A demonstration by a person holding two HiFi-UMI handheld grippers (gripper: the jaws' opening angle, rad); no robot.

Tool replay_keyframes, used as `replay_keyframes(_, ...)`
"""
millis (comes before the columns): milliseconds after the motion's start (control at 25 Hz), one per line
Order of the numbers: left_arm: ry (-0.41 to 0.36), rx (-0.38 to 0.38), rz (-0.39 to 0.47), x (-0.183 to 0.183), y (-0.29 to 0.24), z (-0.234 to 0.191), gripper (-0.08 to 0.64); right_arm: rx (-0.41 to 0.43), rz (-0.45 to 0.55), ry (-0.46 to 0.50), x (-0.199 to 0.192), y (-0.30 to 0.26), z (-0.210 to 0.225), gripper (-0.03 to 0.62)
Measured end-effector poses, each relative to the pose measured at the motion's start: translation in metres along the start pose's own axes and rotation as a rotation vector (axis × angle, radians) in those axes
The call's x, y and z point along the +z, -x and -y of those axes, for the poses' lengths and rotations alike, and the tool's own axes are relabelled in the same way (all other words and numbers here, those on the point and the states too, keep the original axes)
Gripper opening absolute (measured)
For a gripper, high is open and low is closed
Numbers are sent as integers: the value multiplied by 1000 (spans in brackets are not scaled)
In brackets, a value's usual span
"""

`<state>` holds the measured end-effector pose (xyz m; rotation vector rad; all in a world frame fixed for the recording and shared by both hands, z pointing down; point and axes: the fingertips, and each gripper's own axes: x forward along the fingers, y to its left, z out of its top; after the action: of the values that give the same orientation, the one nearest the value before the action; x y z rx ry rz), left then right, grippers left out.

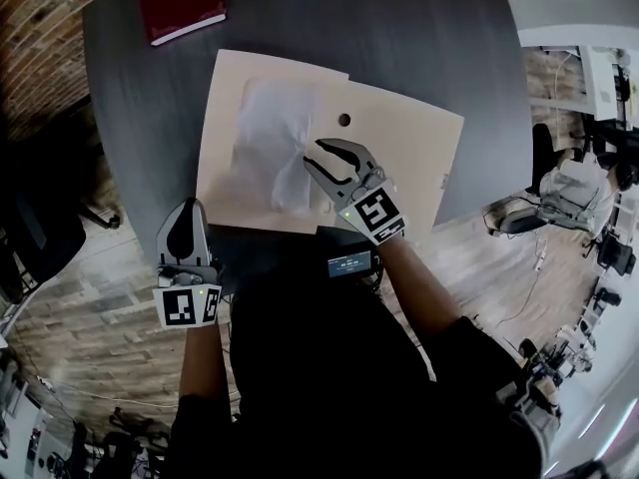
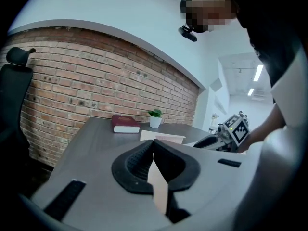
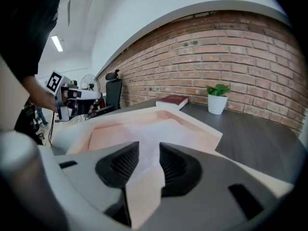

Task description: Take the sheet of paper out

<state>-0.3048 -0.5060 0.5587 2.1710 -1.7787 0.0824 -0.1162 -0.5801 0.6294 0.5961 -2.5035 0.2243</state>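
A tan envelope (image 1: 409,138) lies flat on the dark table (image 1: 429,38). A crumpled whitish sheet (image 1: 265,138) shows on its left half. My right gripper (image 1: 313,152) is open, low over the sheet's right edge, and nothing is pinched; in the right gripper view the right gripper (image 3: 149,146) has the pale sheet (image 3: 144,129) and envelope (image 3: 192,124) showing in the gap. My left gripper (image 1: 187,208) hovers at the envelope's near left corner, by the table's front edge. In its own view the left gripper (image 2: 153,142) has its tips together, with tan envelope (image 2: 161,137) beyond; a grip is not visible.
A dark red book (image 1: 180,3) lies at the table's far left corner. A small potted plant (image 3: 217,102) stands at the back by the brick wall. A black office chair (image 1: 40,238) stands left of the table. Lab equipment (image 1: 579,188) crowds the floor to the right.
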Motion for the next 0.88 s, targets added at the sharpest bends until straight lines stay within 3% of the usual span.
replay_keyframes(200, 15, 21, -24, -10, -6, -3, -3, 64, -77, 86, -20, -20, 1, 135)
replay_keyframes(440, 43, 35, -46, -25, -13, -6, -3, 84, -167, 180, -42, -34, 3, 135)
replay_keyframes(760, 45, 39, -63, -33, -13, -7, -4, 123, -249, 221, -54, -42, -1, 132)
replay_keyframes(880, 42, 40, -61, -31, -12, -6, -3, 138, -273, 218, -53, -42, 0, 100)
